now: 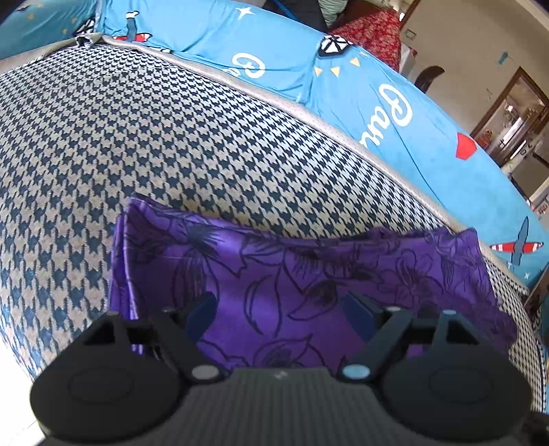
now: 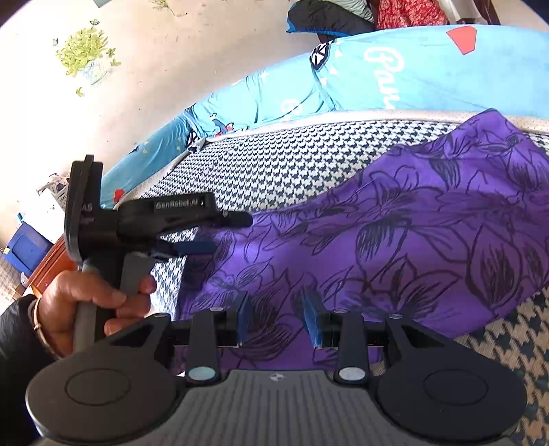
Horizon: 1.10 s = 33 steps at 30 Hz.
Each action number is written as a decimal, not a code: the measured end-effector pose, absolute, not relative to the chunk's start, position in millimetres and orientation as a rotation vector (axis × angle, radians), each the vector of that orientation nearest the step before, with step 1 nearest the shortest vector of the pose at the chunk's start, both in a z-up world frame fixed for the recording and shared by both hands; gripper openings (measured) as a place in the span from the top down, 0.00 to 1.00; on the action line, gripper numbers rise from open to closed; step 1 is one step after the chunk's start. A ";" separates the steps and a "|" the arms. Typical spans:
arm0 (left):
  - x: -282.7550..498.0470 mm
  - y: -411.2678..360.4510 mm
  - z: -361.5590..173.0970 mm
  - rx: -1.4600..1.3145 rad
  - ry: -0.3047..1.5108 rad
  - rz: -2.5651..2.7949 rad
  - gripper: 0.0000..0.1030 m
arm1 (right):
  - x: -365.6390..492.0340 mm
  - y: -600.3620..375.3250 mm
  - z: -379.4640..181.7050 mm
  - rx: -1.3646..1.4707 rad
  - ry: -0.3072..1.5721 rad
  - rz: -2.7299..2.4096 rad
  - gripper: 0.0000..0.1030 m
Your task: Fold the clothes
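A purple cloth with dark flower outlines [image 1: 291, 274] lies folded on a black-and-white houndstooth cover [image 1: 120, 137]. My left gripper [image 1: 279, 308] is open just above the cloth's near part and holds nothing. In the right wrist view the same cloth [image 2: 394, 233] spreads across the houndstooth cover [image 2: 291, 161]. My right gripper [image 2: 278, 317] is open over the cloth's near edge, blue pads [image 2: 313, 320] apart. The left gripper [image 2: 192, 233] shows there from the side at the cloth's left end, held by a hand [image 2: 85, 302].
A blue printed sheet [image 1: 343, 79] covers the bed behind the houndstooth cover. A pale wall with plant stickers [image 2: 85, 51], a blue box [image 2: 25, 248] and a brown cabinet [image 1: 511, 116] lie beyond. Dark and red clothes [image 2: 360, 13] lie at the far end.
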<state>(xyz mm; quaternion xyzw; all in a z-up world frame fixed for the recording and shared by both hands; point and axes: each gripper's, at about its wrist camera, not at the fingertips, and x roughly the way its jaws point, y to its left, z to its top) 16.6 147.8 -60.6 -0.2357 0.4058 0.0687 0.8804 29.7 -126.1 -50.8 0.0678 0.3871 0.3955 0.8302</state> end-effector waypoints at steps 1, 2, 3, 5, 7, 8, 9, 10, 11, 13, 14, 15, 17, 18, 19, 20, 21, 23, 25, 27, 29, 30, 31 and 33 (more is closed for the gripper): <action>17.7 144.1 -63.1 -0.479 0.857 0.137 0.21 | 35.3 -128.5 -51.5 0.150 0.810 0.832 0.67; 18.8 140.3 -65.5 -0.467 0.868 0.131 0.21 | 40.8 -131.2 -52.6 0.159 0.801 0.825 0.67; 19.0 136.9 -67.4 -0.455 0.877 0.123 0.21 | 47.3 -133.4 -54.8 0.182 0.803 0.817 0.67; 19.4 131.6 -70.0 -0.437 0.886 0.103 0.21 | 60.9 -137.5 -59.6 0.249 0.825 0.808 0.67; 18.4 126.3 -70.7 -0.422 0.888 0.083 0.21 | 71.3 -141.8 -61.3 0.310 0.842 0.809 0.67; 18.2 124.2 -71.0 -0.419 0.890 0.076 0.21 | 75.2 -142.8 -61.4 0.321 0.844 0.806 0.67; 18.3 121.9 -71.4 -0.416 0.892 0.069 0.21 | 79.0 -143.8 -61.5 0.331 0.846 0.803 0.67; 18.5 119.6 -71.8 -0.414 0.895 0.062 0.21 | 83.5 -144.1 -63.2 0.347 0.856 0.800 0.67; 18.6 117.2 -72.3 -0.412 0.897 0.054 0.21 | 88.4 -144.0 -66.1 0.367 0.872 0.795 0.67; 19.9 112.4 -72.5 -0.402 0.901 0.029 0.21 | 95.8 -142.3 -70.6 0.392 0.897 0.799 0.67; 20.2 109.0 -72.4 -0.391 0.904 0.021 0.20 | 98.3 -140.6 -71.8 0.394 0.903 0.803 0.67; 20.7 105.9 -72.4 -0.377 0.907 0.018 0.19 | 100.8 -138.6 -73.2 0.398 0.909 0.809 0.67; 20.9 99.4 -72.9 -0.353 0.911 0.005 0.19 | 105.7 -134.4 -76.3 0.408 0.920 0.822 0.67; 21.1 95.9 -73.2 -0.342 0.913 -0.005 0.18 | 108.5 -132.8 -78.8 0.422 0.935 0.829 0.67; 21.4 92.6 -74.0 -0.332 0.917 -0.014 0.17 | 111.2 -131.3 -81.6 0.431 0.953 0.830 0.67; 21.6 89.3 -74.9 -0.322 0.921 -0.023 0.16 | 113.4 -129.2 -84.2 0.424 0.968 0.820 0.67; 22.0 86.8 -76.2 -0.313 0.925 -0.026 0.15 | 115.3 -126.7 -86.6 0.410 0.977 0.810 0.68; 23.4 81.5 -78.6 -0.294 0.932 -0.028 0.12 | 118.9 -121.7 -91.2 0.381 0.989 0.795 0.68; 25.5 76.7 -80.1 -0.276 0.933 -0.029 0.09 | 122.4 -117.2 -95.3 0.358 0.998 0.778 0.68; 27.0 74.4 -81.1 -0.271 0.932 -0.029 0.07 | 125.4 -112.4 -98.8 0.333 0.997 0.759 0.71; 28.2 72.5 -82.1 -0.266 0.931 -0.026 0.06 | 128.0 -108.9 -100.2 0.320 0.989 0.752 0.71; 28.8 71.6 -82.7 -0.259 0.932 -0.026 0.06 | 129.4 -107.7 -100.3 0.323 0.988 0.750 0.71; 29.3 70.2 -83.3 -0.249 0.933 -0.026 0.05 | 130.7 -107.5 -99.8 0.332 0.991 0.750 0.71; 29.7 68.1 -83.8 -0.232 0.932 -0.024 0.05 | 133.1 -108.9 -97.8 0.362 0.999 0.759 0.70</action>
